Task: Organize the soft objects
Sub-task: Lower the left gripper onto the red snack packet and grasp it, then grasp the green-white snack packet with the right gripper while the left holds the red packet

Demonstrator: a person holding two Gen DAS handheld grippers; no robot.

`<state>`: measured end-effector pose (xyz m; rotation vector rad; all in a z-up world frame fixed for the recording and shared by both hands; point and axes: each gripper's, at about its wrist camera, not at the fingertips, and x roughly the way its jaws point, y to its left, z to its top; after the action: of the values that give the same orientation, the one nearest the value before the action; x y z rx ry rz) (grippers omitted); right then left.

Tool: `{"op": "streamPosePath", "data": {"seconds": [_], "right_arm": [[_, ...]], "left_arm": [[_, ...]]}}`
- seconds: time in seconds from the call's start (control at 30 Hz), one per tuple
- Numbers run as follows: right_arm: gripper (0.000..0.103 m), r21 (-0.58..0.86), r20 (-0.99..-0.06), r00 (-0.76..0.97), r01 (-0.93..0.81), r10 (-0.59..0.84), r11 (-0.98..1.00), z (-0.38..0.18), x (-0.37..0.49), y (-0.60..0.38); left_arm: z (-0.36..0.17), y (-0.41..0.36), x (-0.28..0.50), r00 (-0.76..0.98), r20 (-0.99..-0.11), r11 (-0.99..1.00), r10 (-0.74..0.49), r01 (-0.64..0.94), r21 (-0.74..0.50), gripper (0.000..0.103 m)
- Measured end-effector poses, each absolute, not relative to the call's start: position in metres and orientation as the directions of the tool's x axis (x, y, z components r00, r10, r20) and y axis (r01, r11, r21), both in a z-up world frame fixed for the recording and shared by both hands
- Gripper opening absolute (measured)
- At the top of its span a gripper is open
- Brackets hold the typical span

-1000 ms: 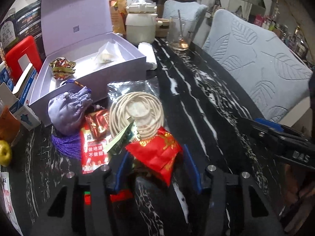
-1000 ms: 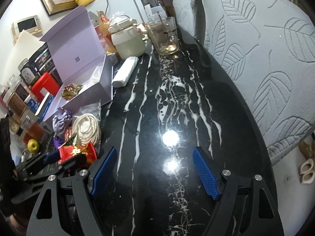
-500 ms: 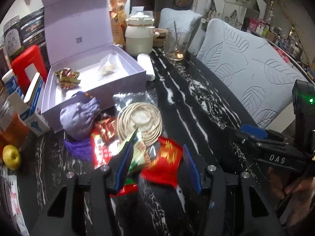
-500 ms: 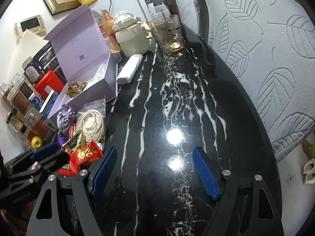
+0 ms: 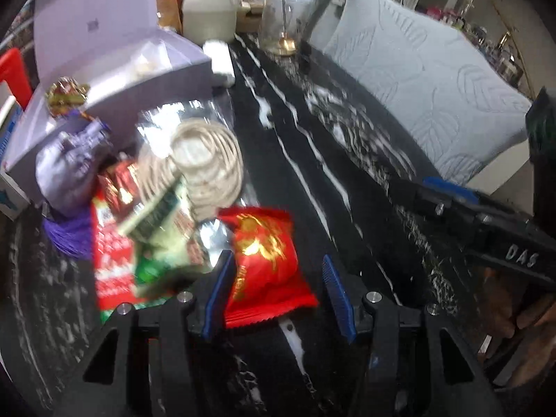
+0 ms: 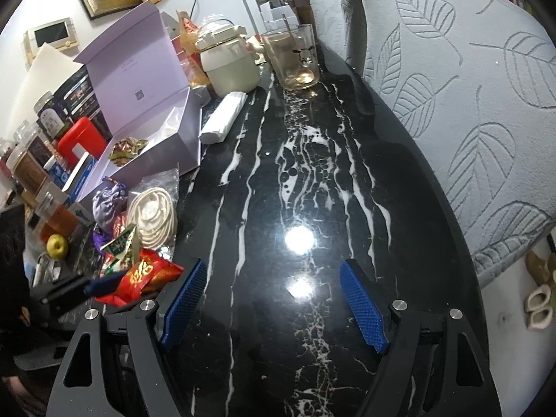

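Note:
My left gripper (image 5: 276, 278) is open, its blue jaws on either side of a red snack packet (image 5: 266, 260) that lies on the black marble table (image 5: 312, 160); the packet touches the left jaw. Behind it lie a bagged coil of cream cord (image 5: 205, 160), a green packet (image 5: 160, 215), a red printed packet (image 5: 111, 257) and a purple pouch (image 5: 69, 170). The open lilac box (image 5: 139, 80) holds a gold-wrapped item (image 5: 66, 93). My right gripper (image 6: 274, 302) is open and empty over bare table; the red packet (image 6: 146, 274) shows at its left.
A cream jar (image 5: 212, 10), a glass cup with a spoon (image 5: 281, 27) and a white roll (image 5: 220, 62) stand at the far end. Grey cushioned chairs (image 5: 427, 90) line the right edge. A red container (image 5: 14, 76) and an apple (image 6: 57, 246) sit at the left.
My left gripper has moved forward and lower around the red packet, which now lies between the jaws. The pile shifted slightly. My right gripper has drifted a little.

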<state>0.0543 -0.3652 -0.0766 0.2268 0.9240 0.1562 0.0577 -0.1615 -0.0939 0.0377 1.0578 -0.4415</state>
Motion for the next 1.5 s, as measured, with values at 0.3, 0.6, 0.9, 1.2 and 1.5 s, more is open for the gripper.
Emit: {"op": "streamPosePath", "data": {"seconds": [0.3, 0.6, 0.9, 1.2, 1.5], "right_arm": [[0.08, 0.248, -0.777, 0.591, -0.033, 0.219, 0.968, -0.077, 0.052, -0.363], [0.08, 0.237, -0.779, 0.588, -0.041, 0.215, 0.971, -0.072, 0.048, -0.35], [0.08, 0.25, -0.777, 0.568, -0.118, 0.272, 0.961, -0.073, 0.048, -0.306], [0.08, 0.211, -0.796, 0.532, -0.204, 0.289, 0.956, -0.077, 0.056, -0.253], [0.079, 0.169, -0.814, 0.507, -0.26, 0.283, 0.951, -0.084, 0.07, -0.207]], "left_arm": [[-0.095, -0.161, 0.067, 0.449, -0.835, 0.93, -0.317, 0.319, -0.181, 0.034], [-0.068, -0.138, 0.044, 0.482, -0.782, 0.907, -0.395, 0.339, -0.249, 0.034], [-0.048, -0.088, 0.03, 0.58, -0.744, 0.942, -0.333, 0.242, -0.232, 0.034], [-0.067, -0.028, 0.032, 0.595, -0.752, 0.957, -0.282, 0.116, -0.267, 0.034], [-0.077, 0.004, 0.041, 0.626, -0.74, 0.966, -0.244, 0.09, -0.242, 0.034]]}}
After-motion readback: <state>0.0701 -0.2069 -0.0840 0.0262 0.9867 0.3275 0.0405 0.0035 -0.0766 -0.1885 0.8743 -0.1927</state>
